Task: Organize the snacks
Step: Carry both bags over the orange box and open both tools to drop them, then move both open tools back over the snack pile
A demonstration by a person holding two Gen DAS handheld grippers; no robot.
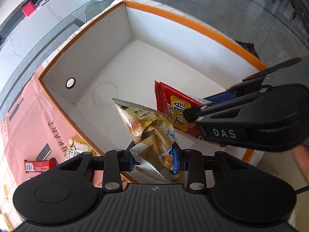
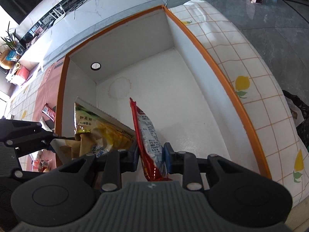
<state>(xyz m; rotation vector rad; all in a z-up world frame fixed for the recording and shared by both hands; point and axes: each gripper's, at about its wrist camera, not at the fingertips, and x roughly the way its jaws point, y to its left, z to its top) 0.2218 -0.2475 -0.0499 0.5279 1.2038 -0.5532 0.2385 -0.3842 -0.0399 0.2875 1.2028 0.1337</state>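
Note:
My left gripper [image 1: 154, 159] is shut on a yellow-beige snack bag [image 1: 146, 127] and holds it above the near part of an orange-rimmed white box [image 1: 173, 15]. My right gripper [image 2: 150, 159] is shut on a red snack bag [image 2: 148, 133], held edge-up over the same box [image 2: 212, 58]. In the left wrist view the right gripper [image 1: 200, 106] comes in from the right with the red bag [image 1: 173, 110] just right of the yellow one. In the right wrist view the yellow bag [image 2: 100, 127] hangs at the left. The box floor under both bags is bare.
A small red packet [image 1: 39, 165] and a yellow packet [image 1: 77, 147] lie on the pink mat [image 1: 29, 119] left of the box. A checked lemon-print tablecloth [image 2: 251, 81] covers the table right of the box. The table edge and grey floor lie beyond.

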